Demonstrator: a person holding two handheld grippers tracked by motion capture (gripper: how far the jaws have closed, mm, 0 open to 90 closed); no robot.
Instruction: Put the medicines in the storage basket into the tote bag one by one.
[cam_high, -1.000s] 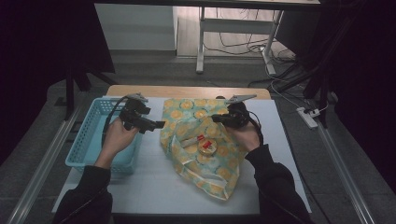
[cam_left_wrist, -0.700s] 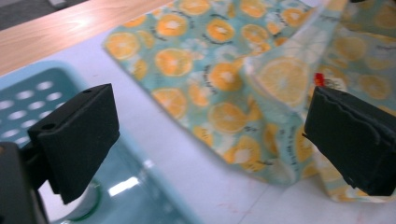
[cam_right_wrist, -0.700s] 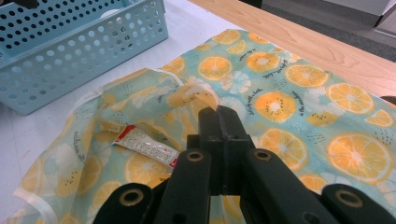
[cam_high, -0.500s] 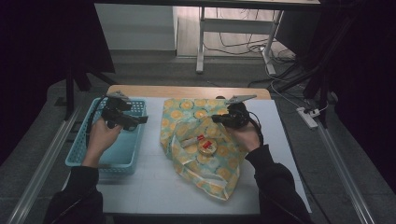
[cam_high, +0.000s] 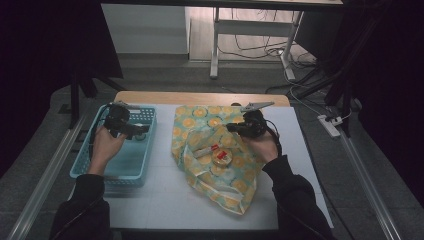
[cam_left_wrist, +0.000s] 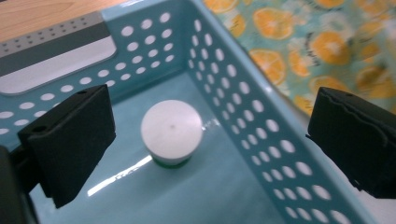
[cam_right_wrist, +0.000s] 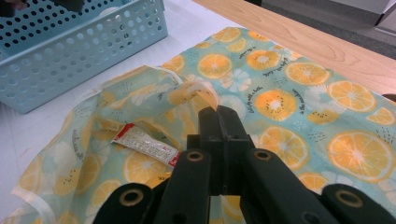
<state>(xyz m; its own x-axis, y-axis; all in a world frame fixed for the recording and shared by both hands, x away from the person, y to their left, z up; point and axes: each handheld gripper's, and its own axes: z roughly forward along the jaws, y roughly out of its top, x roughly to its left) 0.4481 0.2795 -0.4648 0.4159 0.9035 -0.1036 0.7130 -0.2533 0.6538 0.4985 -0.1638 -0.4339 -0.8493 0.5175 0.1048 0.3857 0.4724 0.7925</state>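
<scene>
Small white-capped round plastic jar (cam_left_wrist: 172, 132), judged light, rigid, slippery, best taken across its cap, is framed in perforated blue plastic basket (cam_left_wrist: 243, 112) by left gripper (cam_left_wrist: 210, 140), jaws apart; right gripper (cam_right_wrist: 219, 122), jaws together.

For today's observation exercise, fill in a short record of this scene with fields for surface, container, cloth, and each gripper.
Surface: white table
Container: blue basket at left, white round-topped container inside
Cloth: orange-slice cloth, partly folded over a small packet
Left gripper: open, above the basket
Right gripper: shut, pinching a cloth fold
</scene>
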